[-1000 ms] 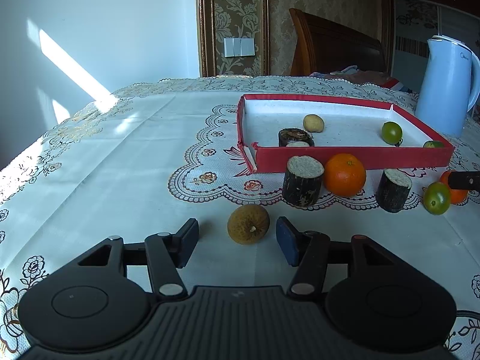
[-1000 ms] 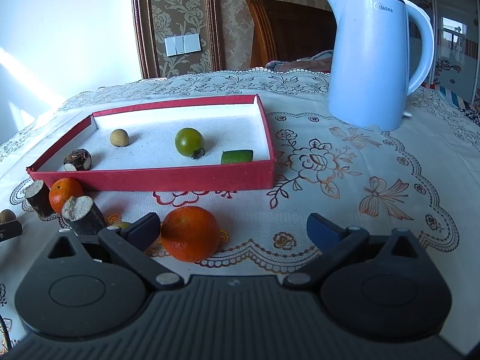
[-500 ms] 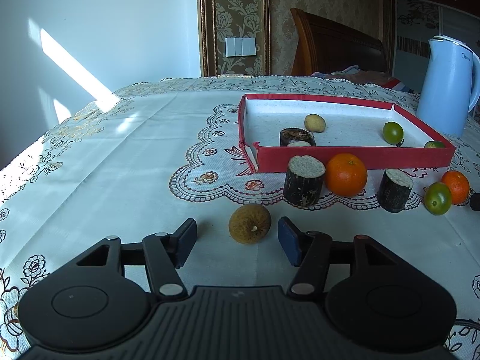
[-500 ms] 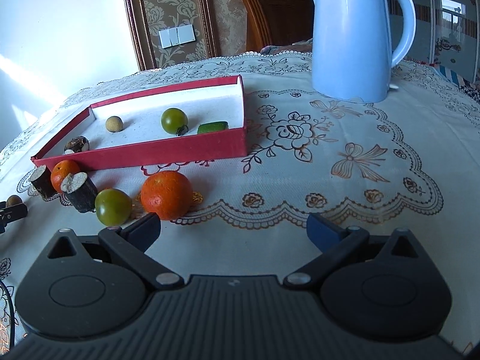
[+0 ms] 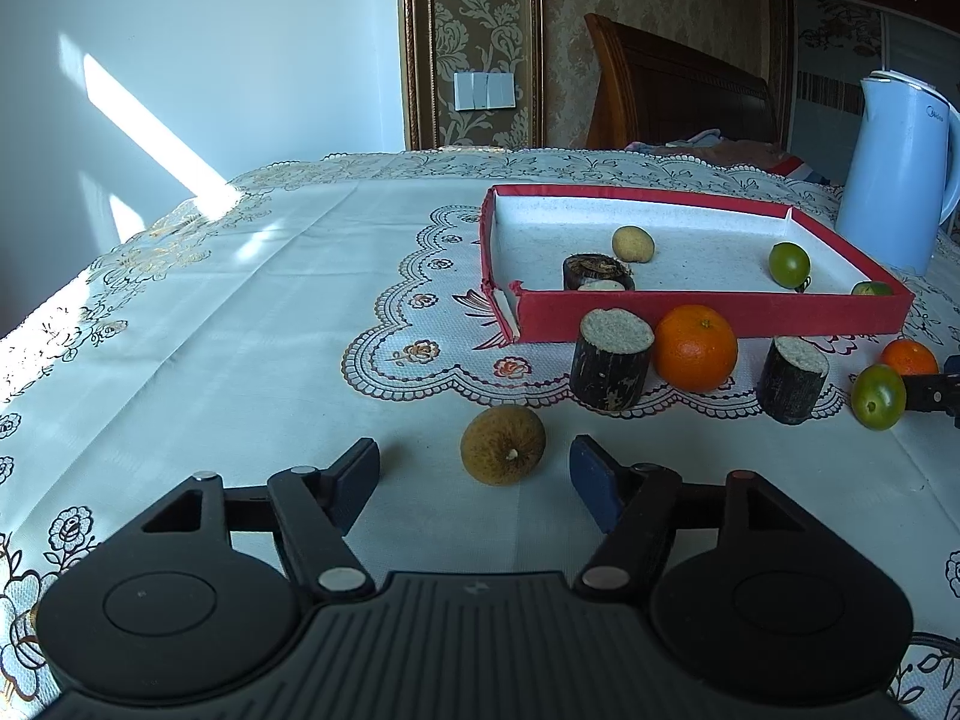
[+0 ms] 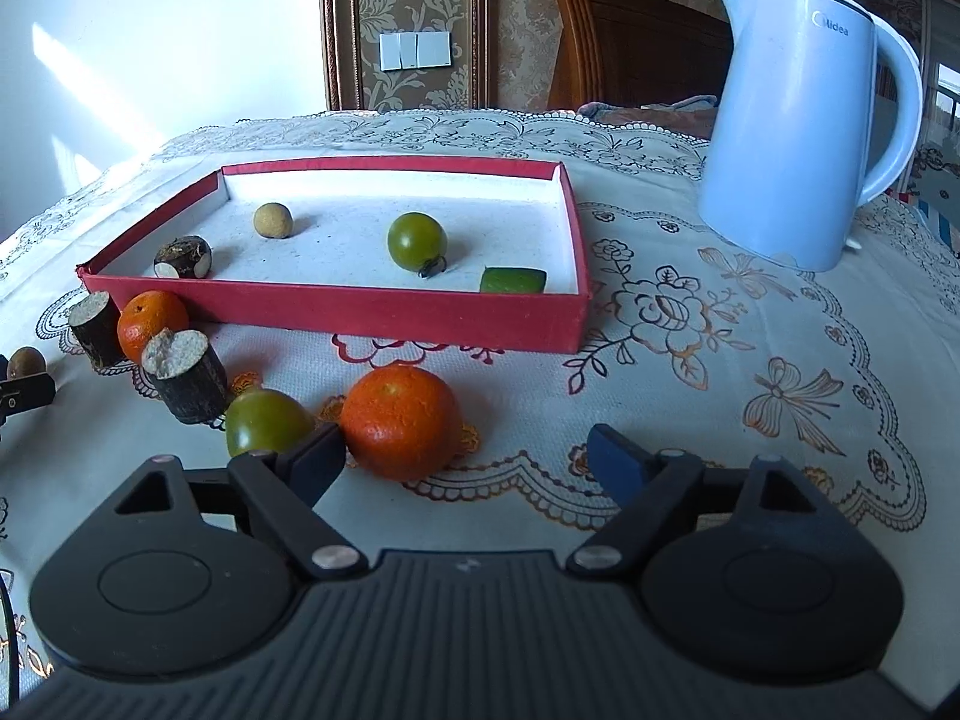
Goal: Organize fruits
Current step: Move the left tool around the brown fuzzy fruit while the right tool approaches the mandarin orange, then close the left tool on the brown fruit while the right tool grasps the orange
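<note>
- Desk: covered with a white lace-patterned cloth; carries everything listed below.
- Red tray: shallow, white inside, toward the far right of the desk. Inside: one tan round fruit, one green tomato, one dark stem chunk, one green piece against the near wall.
- Pale blue kettle: stands beyond the tray's right end, near the desk's far right edge.
- Loose in front of the tray's near wall: two oranges, two dark stem chunks with pale cut tops, one green tomato, one brown round fruit.
- Left tongs: jaws opening, moderately wide; the brown round fruit sits on the cloth between the fingertips, neither pad pressing on it.
- Right tongs: jaws closing but wide; the nearer orange lies between them, close against the left finger, well clear of the right one.
- Obstructions by the right tongs: the loose green tomato sits just outside the left finger; a stem chunk stands just beyond it, then the second orange and the second chunk.
</note>
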`<action>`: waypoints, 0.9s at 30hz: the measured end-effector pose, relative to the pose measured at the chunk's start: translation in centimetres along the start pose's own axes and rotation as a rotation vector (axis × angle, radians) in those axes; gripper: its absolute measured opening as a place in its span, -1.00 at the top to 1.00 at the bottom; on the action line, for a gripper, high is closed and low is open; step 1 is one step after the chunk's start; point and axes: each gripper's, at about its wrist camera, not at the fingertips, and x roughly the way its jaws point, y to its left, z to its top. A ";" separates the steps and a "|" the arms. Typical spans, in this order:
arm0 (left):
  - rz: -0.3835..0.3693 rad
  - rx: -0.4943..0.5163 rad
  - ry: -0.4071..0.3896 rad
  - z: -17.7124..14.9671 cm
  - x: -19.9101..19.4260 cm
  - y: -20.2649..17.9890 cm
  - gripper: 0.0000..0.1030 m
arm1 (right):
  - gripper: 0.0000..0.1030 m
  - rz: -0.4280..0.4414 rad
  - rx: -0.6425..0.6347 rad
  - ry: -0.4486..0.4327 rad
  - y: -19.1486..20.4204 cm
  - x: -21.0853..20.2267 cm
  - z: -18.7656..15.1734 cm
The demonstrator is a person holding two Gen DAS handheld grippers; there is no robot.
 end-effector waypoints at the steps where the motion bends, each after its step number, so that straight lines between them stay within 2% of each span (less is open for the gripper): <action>1: -0.001 -0.003 0.001 0.0 0.0 0.0 -0.37 | -0.61 -0.004 -0.012 0.003 0.3 0.3 0.2; 4: 0.000 -0.002 0.000 0.0 0.0 0.1 -0.37 | -0.42 -0.003 -0.029 0.012 0.7 0.8 0.4; 6: -0.001 -0.002 -0.001 0.0 -0.1 0.0 -0.37 | -0.17 0.017 -0.035 0.009 0.9 1.0 0.8; 14: -0.018 0.017 -0.023 -0.2 -0.4 -0.2 -0.36 | 0.16 0.027 -0.060 -0.015 1.5 0.8 0.6; 18: -0.019 0.042 -0.060 -0.4 -0.9 -0.6 -0.33 | 0.20 0.021 -0.066 -0.026 1.8 0.6 0.4; 22: 0.004 0.068 -0.047 -0.4 -0.7 -1.1 -0.01 | 0.23 0.024 -0.061 -0.029 1.8 0.6 0.4; 24: 0.002 0.060 -0.040 -0.3 -0.5 -1.0 0.30 | 0.23 0.025 -0.057 -0.031 1.7 0.6 0.3; 27: 0.004 0.069 -0.043 -0.4 -0.6 -1.1 0.38 | 0.23 0.026 -0.053 -0.031 1.7 0.6 0.3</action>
